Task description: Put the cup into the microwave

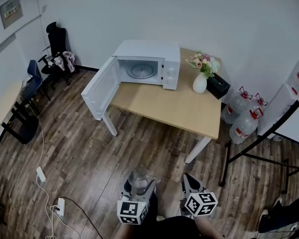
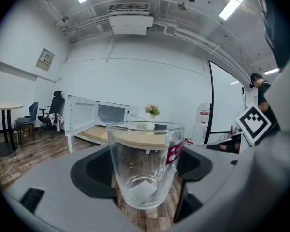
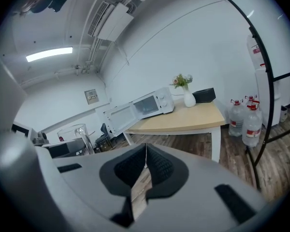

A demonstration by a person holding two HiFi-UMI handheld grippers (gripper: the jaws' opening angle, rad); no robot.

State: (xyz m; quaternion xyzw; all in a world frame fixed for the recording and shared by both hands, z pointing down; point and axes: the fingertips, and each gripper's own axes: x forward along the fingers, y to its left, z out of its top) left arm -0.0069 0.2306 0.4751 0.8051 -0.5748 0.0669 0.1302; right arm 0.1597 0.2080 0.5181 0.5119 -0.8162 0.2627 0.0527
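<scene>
Glass cup (image 2: 145,166): 1, clear, empty, rigid, probably slippery and breakable. You grip its lower wall in the left gripper (image 1: 138,184) fingers, well apart from the open microwave (image 1: 144,68). Right gripper (image 3: 144,164): fingers clenched, empty.

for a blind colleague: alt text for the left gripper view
A clear glass cup stands gripped between the left gripper's jaws. Beyond it, a white microwave, door open, and a vase of flowers sit on a wooden table.

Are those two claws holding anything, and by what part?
The left gripper clamps the glass cup by its sides; the right gripper, jaws together, holds nothing.
</scene>
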